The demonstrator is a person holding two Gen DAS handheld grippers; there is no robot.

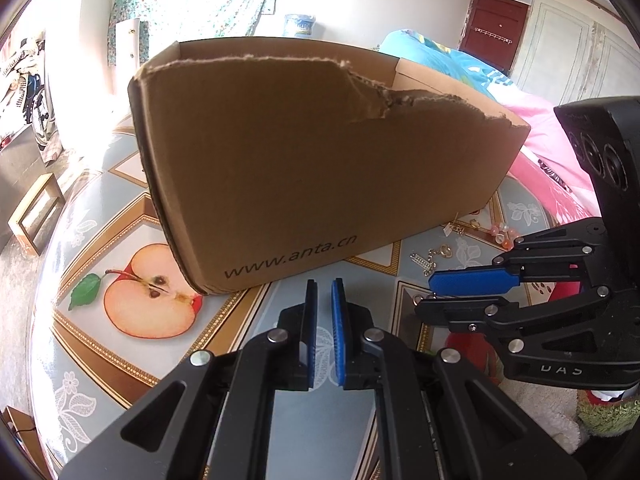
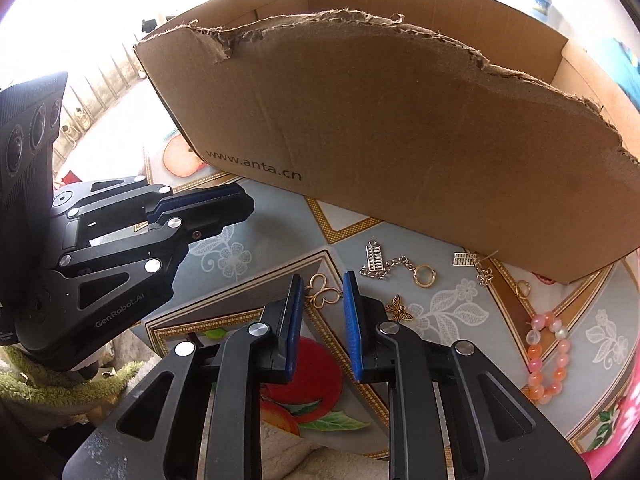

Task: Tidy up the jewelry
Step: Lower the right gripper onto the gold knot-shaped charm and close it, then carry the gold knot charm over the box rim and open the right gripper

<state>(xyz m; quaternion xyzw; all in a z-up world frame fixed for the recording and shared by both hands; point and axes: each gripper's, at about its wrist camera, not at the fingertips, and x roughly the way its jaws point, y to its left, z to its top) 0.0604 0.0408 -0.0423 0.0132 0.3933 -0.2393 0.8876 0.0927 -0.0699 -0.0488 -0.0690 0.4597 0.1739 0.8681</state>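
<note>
Cardboard box (image 2: 400, 128) walls off far side; tablecloth (image 2: 256, 240) bare before it (charms (image 2: 404, 268) rightward).

We see a plain brown cardboard box (image 2: 400, 128) with dark lettering on a pale blue tablecloth (image 2: 452, 308) printed with white lace flowers, gold borders and red apples. Near right lies a pink-and-orange bead bracelet (image 2: 546, 356); our grippers' pads (image 2: 352, 320) are blue.
</note>
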